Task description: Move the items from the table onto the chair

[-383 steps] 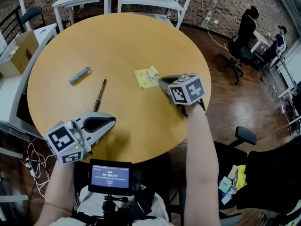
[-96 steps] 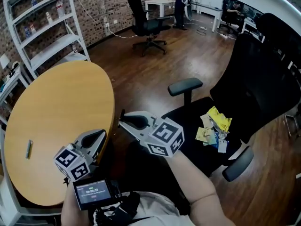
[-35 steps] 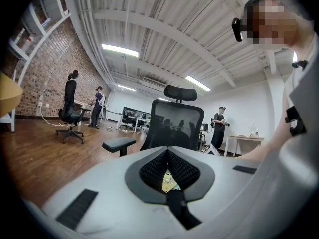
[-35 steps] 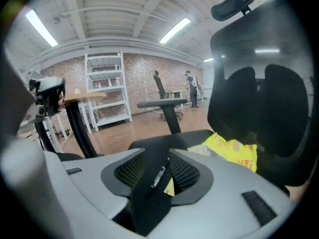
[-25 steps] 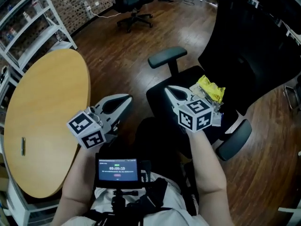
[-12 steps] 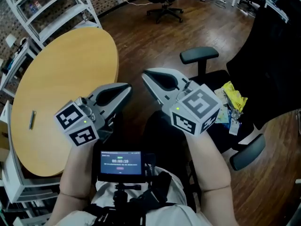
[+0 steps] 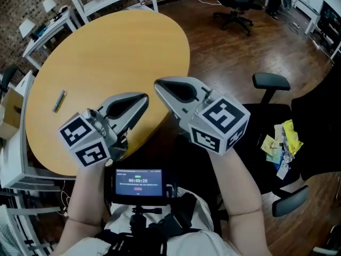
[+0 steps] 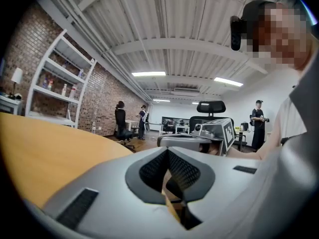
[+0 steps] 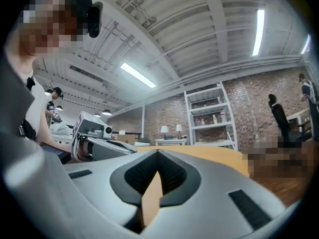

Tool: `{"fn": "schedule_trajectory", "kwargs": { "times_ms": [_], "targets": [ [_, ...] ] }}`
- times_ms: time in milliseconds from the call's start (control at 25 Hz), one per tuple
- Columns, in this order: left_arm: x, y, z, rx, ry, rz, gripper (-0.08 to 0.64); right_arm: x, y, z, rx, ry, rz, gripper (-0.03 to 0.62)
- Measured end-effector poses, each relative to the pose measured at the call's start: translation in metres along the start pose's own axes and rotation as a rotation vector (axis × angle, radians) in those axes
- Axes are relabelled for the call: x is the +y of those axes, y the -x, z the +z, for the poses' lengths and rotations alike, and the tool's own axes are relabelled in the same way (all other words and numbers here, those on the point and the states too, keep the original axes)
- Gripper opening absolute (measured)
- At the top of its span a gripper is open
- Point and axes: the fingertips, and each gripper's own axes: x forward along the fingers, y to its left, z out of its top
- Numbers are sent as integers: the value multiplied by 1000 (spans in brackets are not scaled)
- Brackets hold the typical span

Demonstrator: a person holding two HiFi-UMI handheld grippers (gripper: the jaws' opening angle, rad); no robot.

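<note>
Two grippers hang over the near edge of the round table point(image 7: 106, 41); the left gripper point(image 7: 144, 97) and the right gripper point(image 7: 157, 84) both have jaws pressed together, holding nothing. One small stick-like item point(image 7: 59, 101) lies on the table, well apart from the pile of items point(image 7: 281, 143) on the chair point(image 7: 270, 81)

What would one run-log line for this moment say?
left gripper: shut, empty | right gripper: shut, empty | round table: one slim grey item | office chair seat: pile of small items
</note>
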Motion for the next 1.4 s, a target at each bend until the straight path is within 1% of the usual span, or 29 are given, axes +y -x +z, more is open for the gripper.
{"fn": "schedule_trajectory", "kwargs": {
  "times_ms": [160, 360, 520, 640, 720, 840, 1040, 1200, 1400],
  "targets": [
    [35, 43, -8, -2, -2, 112, 9, 33, -50, 0, -9, -3, 114, 0],
    [68, 103, -23, -10, 18, 249, 9, 74, -105, -8, 2, -9, 248, 0],
    [90, 153, -32, -23, 9, 346, 9, 104, -141, -19, 28, -7, 312, 0],
    [102, 187, -47, 2, -33, 431, 9, 125, -162, -26, 47, -12, 349, 0],
    [109, 207, -55, 4, -27, 475, 9, 139, -174, -31, 61, -11, 377, 0],
    [117, 230, -61, -12, -7, 512, 9, 158, -191, -39, 83, -9, 413, 0],
    [126, 256, -61, -29, -6, 549, 9, 179, -210, -55, 134, -15, 442, 0],
    [132, 261, -67, -6, 0, 563, 9, 187, -220, -67, 174, -19, 451, 0],
    [138, 266, -73, 10, 25, 581, 9, 193, -230, -76, 200, -62, 453, 0]
  ]
}}
